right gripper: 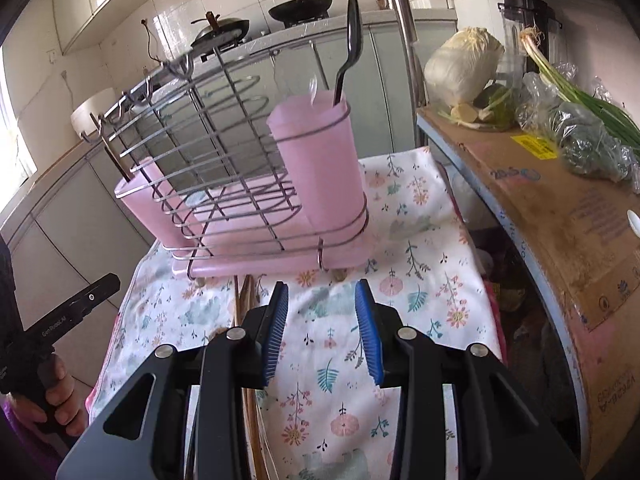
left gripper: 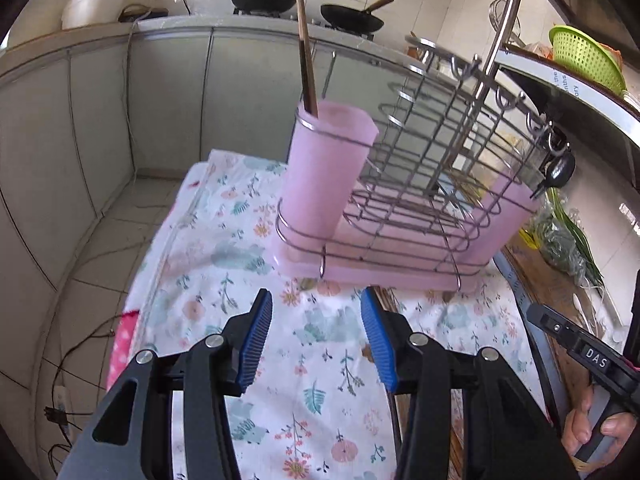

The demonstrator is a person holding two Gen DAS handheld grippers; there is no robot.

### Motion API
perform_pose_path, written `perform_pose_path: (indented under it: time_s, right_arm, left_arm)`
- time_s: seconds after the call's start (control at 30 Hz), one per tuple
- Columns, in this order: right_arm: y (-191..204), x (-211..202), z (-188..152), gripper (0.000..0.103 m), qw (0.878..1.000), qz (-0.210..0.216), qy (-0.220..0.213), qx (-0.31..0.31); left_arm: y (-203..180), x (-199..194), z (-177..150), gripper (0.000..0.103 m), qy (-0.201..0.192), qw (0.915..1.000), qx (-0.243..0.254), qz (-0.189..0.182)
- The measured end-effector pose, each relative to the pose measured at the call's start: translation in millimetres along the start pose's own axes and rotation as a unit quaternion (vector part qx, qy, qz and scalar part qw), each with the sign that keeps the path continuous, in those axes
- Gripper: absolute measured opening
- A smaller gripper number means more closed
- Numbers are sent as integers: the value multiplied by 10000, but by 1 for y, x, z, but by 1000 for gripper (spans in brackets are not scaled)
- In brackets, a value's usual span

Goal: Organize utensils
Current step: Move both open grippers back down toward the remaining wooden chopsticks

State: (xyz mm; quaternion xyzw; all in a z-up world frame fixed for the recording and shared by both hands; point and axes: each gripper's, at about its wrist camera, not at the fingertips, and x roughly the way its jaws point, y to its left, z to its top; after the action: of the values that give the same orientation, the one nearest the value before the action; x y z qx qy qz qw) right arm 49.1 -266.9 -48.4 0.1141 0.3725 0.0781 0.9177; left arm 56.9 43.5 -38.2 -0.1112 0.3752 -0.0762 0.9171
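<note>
A wire rack [left gripper: 432, 152] on a pink tray [left gripper: 380, 272] stands on a floral cloth [left gripper: 224, 240]. Its near pink cup [left gripper: 324, 168] holds brown chopsticks [left gripper: 306, 60]. In the right wrist view the rack [right gripper: 208, 140] shows a second pink cup [right gripper: 320, 160] with a black spoon [right gripper: 352, 36] and a clear spoon [right gripper: 314, 86] in it. Loose chopsticks [right gripper: 244, 300] lie on the cloth under the right gripper's left finger. My left gripper [left gripper: 316, 312] is open above the cloth, with nothing between its pads. My right gripper [right gripper: 322, 304] is open too and holds nothing.
To the right stands a cardboard box [right gripper: 560, 208] with a white spoon [right gripper: 634, 222], bagged greens [right gripper: 580, 140] and a cabbage [right gripper: 464, 68] on it. A green colander [left gripper: 584, 56] sits on a shelf. Behind are cabinets [left gripper: 240, 100] and pans [left gripper: 352, 16] on a stove. A hand [right gripper: 56, 392] grips the other tool.
</note>
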Motion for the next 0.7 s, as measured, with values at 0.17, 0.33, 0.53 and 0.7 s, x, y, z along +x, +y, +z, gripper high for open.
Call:
perform_pose_path:
  time_s: [0.17, 0.33, 0.53, 0.7]
  right_arm:
    - [-1, 13, -13, 35, 9994, 68, 349, 57]
    - [-2, 23, -19, 35, 9980, 227, 593, 54]
    - [-1, 33, -28, 35, 9962, 353, 796, -12]
    - [-3, 36, -29, 35, 9954, 411, 861, 10]
  left_arm:
    - [-7, 22, -16, 45, 743, 9961, -62, -465]
    - [-28, 41, -32, 41, 1210, 9905, 265, -589]
    - [-50, 64, -47, 40, 1516, 9854, 590, -495]
    - [-59, 78, -52, 30, 1624, 9834, 709, -393]
